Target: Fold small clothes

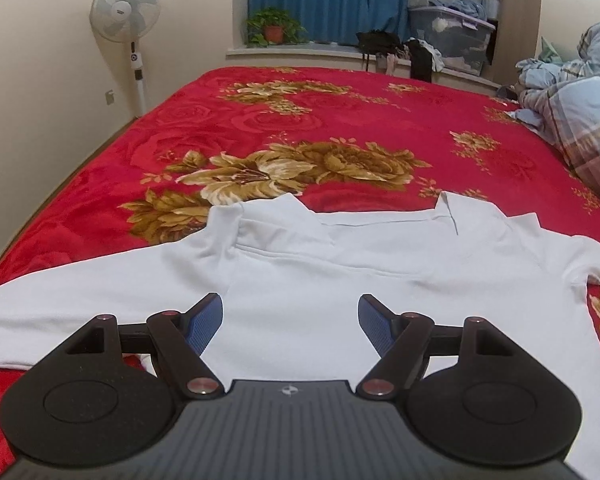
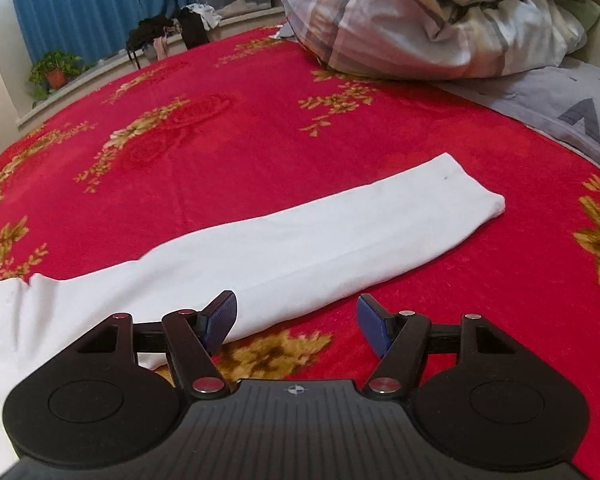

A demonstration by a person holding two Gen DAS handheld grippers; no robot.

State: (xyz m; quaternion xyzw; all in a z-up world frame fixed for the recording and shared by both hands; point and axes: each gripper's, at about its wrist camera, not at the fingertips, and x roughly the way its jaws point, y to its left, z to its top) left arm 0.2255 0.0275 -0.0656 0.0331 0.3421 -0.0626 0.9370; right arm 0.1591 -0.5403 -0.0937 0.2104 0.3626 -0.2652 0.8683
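- Red flowery blanket (image 1: 340, 120) on the bed, white shirt (image 1: 300, 272) laid flat.
- Left view: fan (image 1: 126, 12); right view: long sleeve (image 2: 320, 232), pillow (image 2: 440, 20).
- Left gripper (image 1: 291, 320) and right gripper (image 2: 296, 320) both spread wide, holding nothing.

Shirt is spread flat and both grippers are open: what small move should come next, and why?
Probably lower the right gripper and close it on the outstretched sleeve to fold it inward: the white shirt lies flat on the red blanket, unfolded, and the left gripper holds nothing.
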